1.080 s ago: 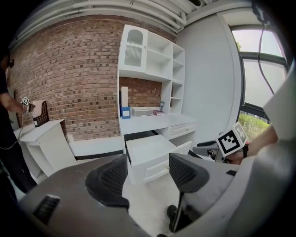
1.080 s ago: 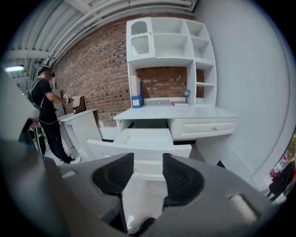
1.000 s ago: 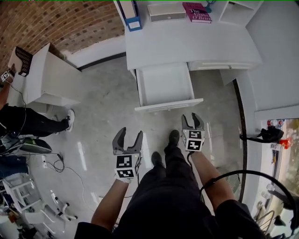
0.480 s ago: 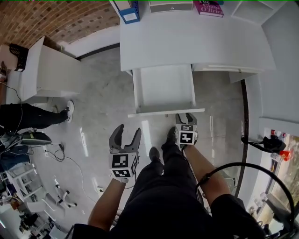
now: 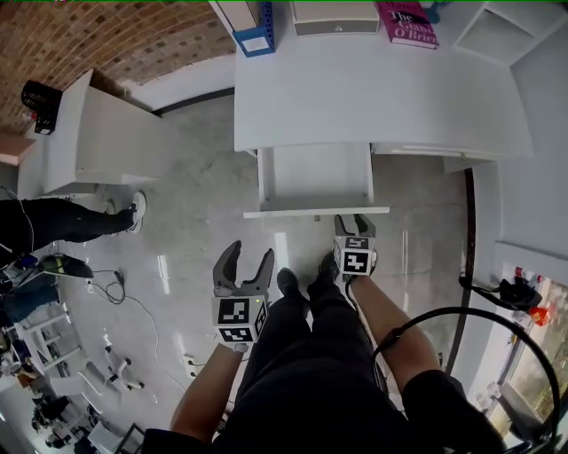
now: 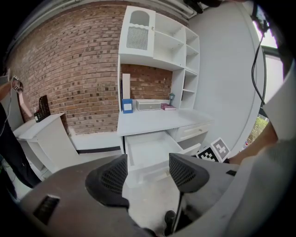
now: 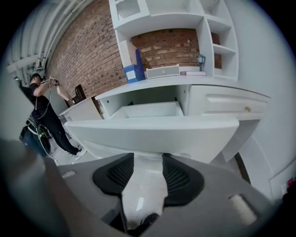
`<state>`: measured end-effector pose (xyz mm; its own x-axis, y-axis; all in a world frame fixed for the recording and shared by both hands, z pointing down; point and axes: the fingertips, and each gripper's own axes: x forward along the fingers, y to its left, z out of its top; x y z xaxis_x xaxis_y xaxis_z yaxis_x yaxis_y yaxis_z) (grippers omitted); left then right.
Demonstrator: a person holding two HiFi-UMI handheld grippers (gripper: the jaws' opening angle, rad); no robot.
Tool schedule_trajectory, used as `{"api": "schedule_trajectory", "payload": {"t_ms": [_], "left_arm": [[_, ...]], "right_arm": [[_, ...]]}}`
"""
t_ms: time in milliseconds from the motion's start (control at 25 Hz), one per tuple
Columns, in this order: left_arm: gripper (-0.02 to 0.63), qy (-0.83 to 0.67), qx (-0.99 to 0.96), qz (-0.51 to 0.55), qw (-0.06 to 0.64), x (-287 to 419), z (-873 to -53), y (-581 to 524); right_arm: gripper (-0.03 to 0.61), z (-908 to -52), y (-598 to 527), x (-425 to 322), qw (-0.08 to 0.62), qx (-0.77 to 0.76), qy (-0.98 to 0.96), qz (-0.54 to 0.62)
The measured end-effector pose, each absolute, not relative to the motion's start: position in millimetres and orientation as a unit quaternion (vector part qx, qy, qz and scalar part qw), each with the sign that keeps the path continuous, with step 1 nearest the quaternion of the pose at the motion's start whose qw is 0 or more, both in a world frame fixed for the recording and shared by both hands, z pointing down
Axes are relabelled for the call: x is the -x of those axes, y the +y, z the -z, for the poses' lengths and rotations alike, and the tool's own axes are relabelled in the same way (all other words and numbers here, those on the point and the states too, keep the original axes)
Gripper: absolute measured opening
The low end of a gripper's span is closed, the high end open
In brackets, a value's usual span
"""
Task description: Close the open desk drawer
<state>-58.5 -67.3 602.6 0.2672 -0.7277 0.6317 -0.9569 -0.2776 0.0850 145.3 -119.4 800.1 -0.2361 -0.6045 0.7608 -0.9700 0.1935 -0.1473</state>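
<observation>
The white desk (image 5: 373,97) has one drawer (image 5: 315,177) pulled out toward me, and its inside looks empty. The drawer front panel (image 5: 316,212) is also in the right gripper view, wide and close (image 7: 152,132). My right gripper (image 5: 353,222) is at the right part of that panel, its tips at the panel's lower edge (image 7: 148,159), jaws a little apart with nothing between them. My left gripper (image 5: 242,264) hangs open over the floor, short of the drawer's left corner and apart from it (image 6: 148,169). In the left gripper view the drawer (image 6: 150,150) lies ahead.
A second, shut drawer (image 7: 226,104) sits to the right of the open one. On the desk stand a blue file box (image 5: 257,22), a white device (image 5: 333,18) and a pink book (image 5: 410,22). A white side cabinet (image 5: 98,142) and a person (image 5: 62,222) are at left. My legs are below.
The right gripper has moved forward from open floor up to the drawer front. The drawer shows less of its length than before. The left gripper has stayed about where it was.
</observation>
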Motion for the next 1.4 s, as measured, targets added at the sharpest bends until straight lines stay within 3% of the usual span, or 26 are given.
{"api": "schedule_trajectory", "payload": {"t_ms": [1400], "left_arm": [[0.278, -0.46, -0.816, -0.258, 0.238, 119, -637, -209]], "right_arm": [[0.193, -802, -272, -139, 0.292, -0.618, -0.668, -0.294]]}}
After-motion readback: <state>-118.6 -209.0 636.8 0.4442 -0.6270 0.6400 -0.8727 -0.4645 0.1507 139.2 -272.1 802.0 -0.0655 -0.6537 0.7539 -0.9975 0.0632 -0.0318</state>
